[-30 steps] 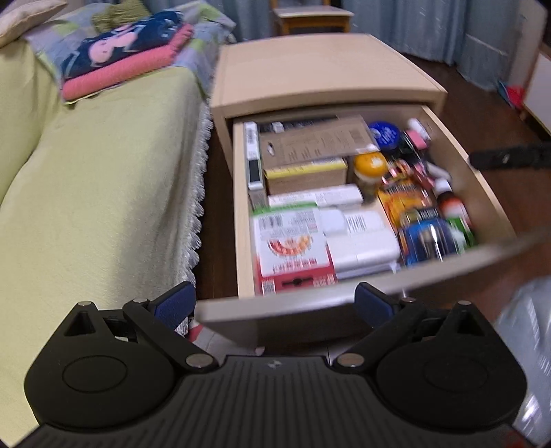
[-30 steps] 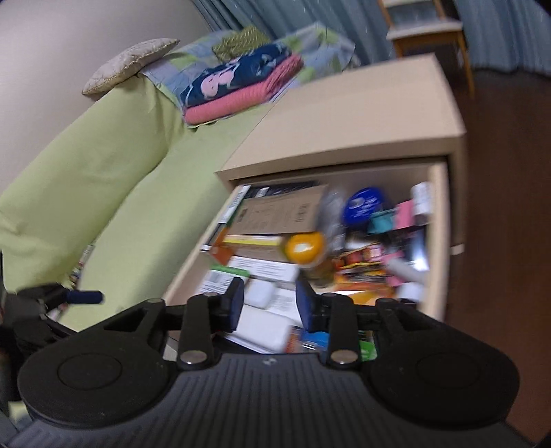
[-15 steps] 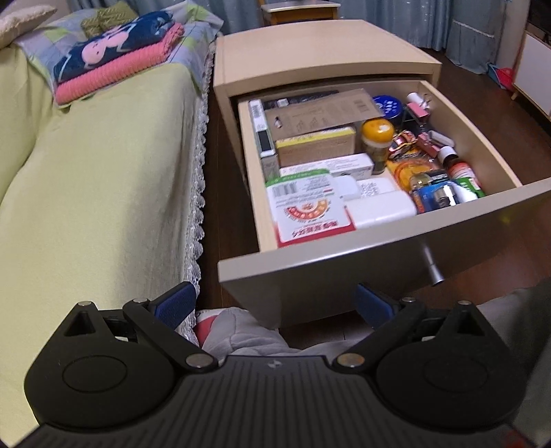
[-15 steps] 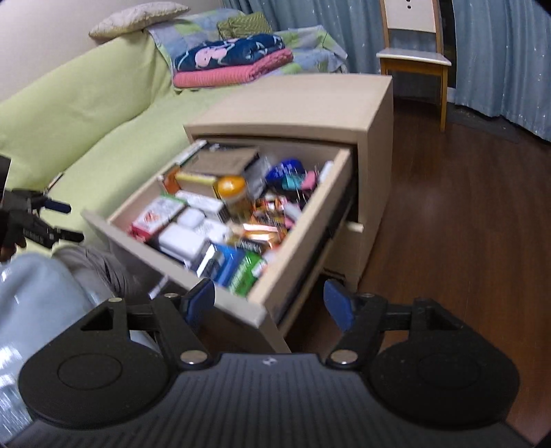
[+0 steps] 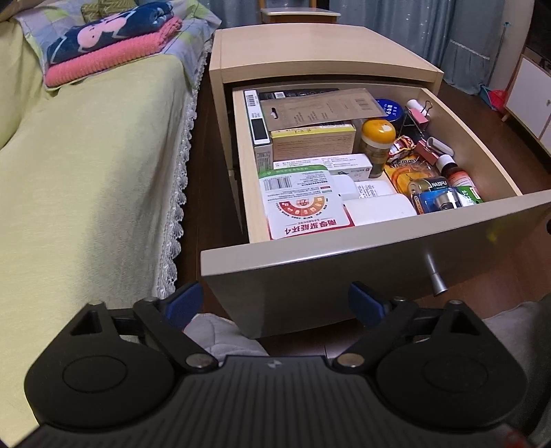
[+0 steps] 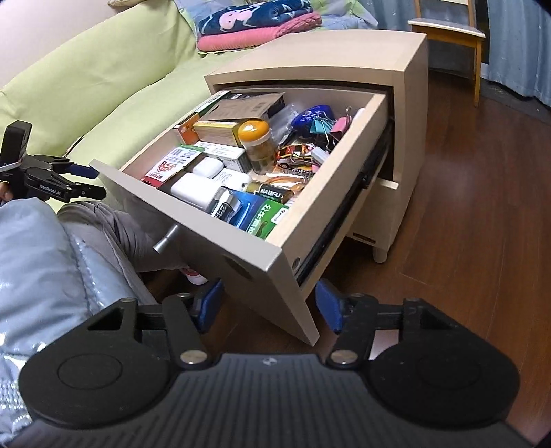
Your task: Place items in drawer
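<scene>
The top drawer (image 5: 344, 272) of a light wood nightstand (image 5: 320, 48) stands pulled far out, with a metal knob (image 5: 434, 278) on its front. It is packed with boxes, a red and white packet (image 5: 303, 206), a yellow-lidded jar (image 5: 377, 141), batteries (image 5: 435, 198) and binder clips. My left gripper (image 5: 275, 301) is open and empty, just in front of the drawer front. My right gripper (image 6: 270, 303) is open and empty too, near the drawer's front right corner (image 6: 286, 255). In the right wrist view the left gripper (image 6: 82, 181) shows at the left edge.
A bed with a green cover (image 5: 86, 155) lies left of the nightstand, with folded pink and blue blankets (image 5: 110, 44) at its head. The person's grey-trousered knees (image 6: 113, 224) sit under the drawer front. Dark wood floor (image 6: 465, 206) spreads right; a wooden chair (image 6: 447, 31) stands behind.
Both grippers have pulled back from the drawer toward the person. The right gripper's fingers went from nearly together over the drawer to wide apart, and it swung round to the drawer's right corner.
</scene>
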`<state>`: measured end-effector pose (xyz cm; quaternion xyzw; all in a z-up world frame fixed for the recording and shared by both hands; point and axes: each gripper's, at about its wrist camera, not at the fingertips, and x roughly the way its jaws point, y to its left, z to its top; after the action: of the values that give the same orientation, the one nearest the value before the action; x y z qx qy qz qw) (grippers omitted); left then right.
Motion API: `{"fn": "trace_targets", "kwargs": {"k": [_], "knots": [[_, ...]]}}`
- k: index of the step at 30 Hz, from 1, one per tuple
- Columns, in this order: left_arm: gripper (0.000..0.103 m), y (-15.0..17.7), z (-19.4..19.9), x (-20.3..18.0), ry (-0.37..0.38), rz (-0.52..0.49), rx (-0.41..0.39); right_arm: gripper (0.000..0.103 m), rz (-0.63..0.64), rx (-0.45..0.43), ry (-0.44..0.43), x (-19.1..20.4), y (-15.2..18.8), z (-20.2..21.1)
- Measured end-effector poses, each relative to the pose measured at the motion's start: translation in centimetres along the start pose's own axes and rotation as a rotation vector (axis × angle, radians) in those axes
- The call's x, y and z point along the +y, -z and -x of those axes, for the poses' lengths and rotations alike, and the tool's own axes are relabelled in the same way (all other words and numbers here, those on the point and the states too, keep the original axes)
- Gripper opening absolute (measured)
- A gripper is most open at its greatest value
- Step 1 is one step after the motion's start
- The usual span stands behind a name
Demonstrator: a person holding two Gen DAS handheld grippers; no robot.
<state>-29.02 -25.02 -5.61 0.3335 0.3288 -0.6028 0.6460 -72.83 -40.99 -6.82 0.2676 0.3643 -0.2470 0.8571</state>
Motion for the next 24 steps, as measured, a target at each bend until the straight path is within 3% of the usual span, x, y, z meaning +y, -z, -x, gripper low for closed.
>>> {"fn": "trace_targets", "kwargs": {"k": [3, 8, 24], "knots": [[0.08, 0.1, -0.6, 0.0, -0.002, -0.009, 0.005, 0.046, 0.018, 0.005, 0.013, 0.1, -0.3, -0.4], [0.078, 0.5, -1.0, 0.2, 0.003, -0.014, -0.007, 0.038, 0.055, 0.006, 0.004, 0.6, -1.0, -0.6], [0.077, 1.2, -1.3, 0.1, -0.006, 0.01, -0.066, 0.038, 0.111, 0.009, 0.041, 1.5, -1.3, -1.0]]}}
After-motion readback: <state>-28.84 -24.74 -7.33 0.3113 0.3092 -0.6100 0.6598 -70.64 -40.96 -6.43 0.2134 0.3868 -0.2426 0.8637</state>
